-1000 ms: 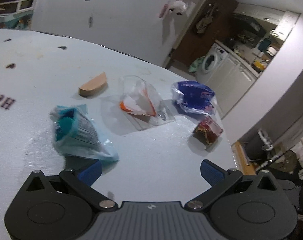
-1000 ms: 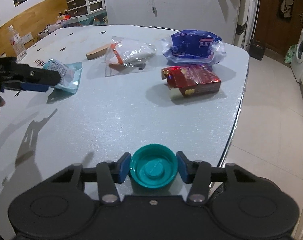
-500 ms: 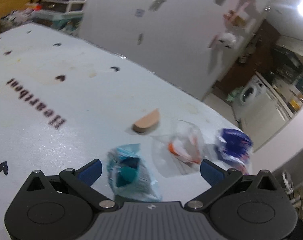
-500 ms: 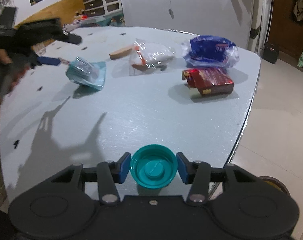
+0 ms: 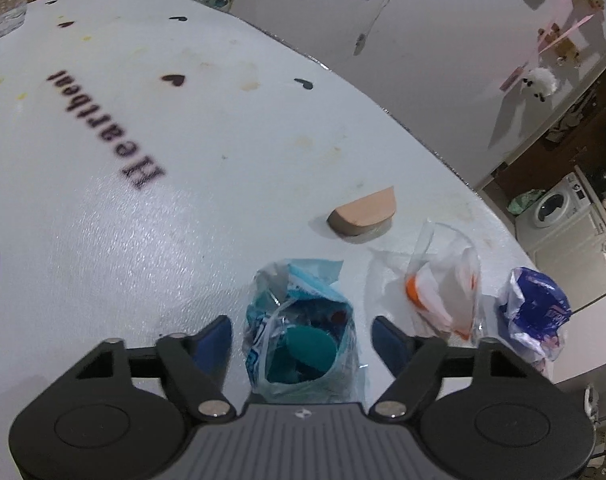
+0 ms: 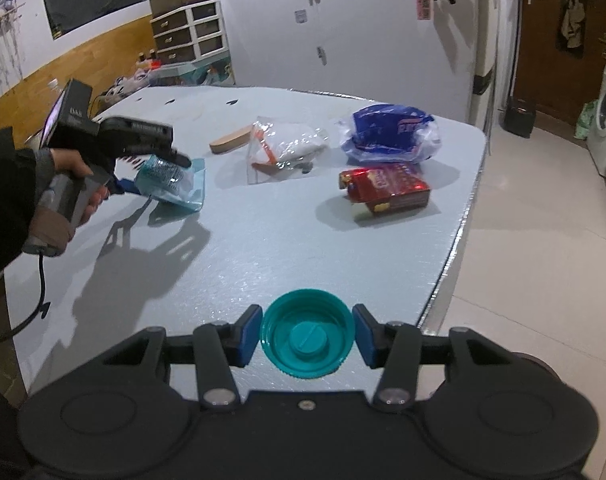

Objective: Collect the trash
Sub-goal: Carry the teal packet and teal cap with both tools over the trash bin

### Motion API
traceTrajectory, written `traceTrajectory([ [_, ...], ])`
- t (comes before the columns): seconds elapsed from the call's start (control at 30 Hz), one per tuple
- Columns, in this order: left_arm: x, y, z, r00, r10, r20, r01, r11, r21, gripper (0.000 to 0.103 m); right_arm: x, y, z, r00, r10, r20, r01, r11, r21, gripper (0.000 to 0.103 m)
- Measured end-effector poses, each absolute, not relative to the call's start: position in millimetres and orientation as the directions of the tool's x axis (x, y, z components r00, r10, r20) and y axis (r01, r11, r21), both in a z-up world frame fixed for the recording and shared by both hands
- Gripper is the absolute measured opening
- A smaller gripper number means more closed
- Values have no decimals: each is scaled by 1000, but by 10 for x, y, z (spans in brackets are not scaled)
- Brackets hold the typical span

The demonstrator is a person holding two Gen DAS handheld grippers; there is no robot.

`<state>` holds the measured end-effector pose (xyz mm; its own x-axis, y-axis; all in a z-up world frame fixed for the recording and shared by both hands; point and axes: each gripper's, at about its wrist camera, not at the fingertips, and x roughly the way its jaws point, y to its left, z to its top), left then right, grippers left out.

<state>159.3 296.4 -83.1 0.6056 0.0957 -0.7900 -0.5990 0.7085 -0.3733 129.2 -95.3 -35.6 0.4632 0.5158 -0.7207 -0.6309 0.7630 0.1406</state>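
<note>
A crumpled teal-and-clear plastic bag [image 5: 299, 320] with a teal cap inside lies on the white table [image 5: 143, 240]. My left gripper [image 5: 301, 340] straddles it. Its jaws are closing, and a small gap still shows between each blue pad and the bag. In the right wrist view a hand holds that gripper [image 6: 155, 160] down over the same bag [image 6: 175, 184]. My right gripper [image 6: 306, 338] is shut on a round teal lid [image 6: 306, 344], held above the table's near edge with its hollow side facing the camera.
A tan wooden piece [image 5: 363, 212], a clear bag with orange parts [image 5: 439, 292] and a blue bag [image 5: 535, 316] lie beyond. A red snack pack [image 6: 387, 188] sits near the right table edge [image 6: 455, 240], with tiled floor beyond it.
My left gripper swung over the teal bag, which now lies between its fingers, and the jaws have narrowed. My right gripper rose a little, still holding the lid.
</note>
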Motion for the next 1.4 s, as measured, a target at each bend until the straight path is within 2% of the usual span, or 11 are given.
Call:
traceTrajectory([
  [0.03,1589,2943,-825,605,103,-789,-596,715,-364,68,1282,-972,-340,469,514,-718,-625,768,140,50],
  [0.1,1577,2896,-801,601,131,-788,-596,731,-333,58,1274,-1007,-313,481,506,-716,-614,777,138,50],
  [0.3,1493,2771,-641,632,157,-759,-556,774,-303,51,1241,-1087,-218,513,499,-698,-592,795,133,50],
  [0.6,1300,2322,-229,670,162,-725,-465,852,-239,50,1193,-1239,-26,560,498,-662,-572,810,126,50],
  [0.83,1105,1798,45,707,113,-698,-377,895,-237,50,1153,-1419,42,590,485,-646,-553,825,115,50],
  [1.4,1059,377,284,729,-1,-684,-144,977,-155,50,1192,-2117,177,623,438,-648,-466,873,142,50],
])
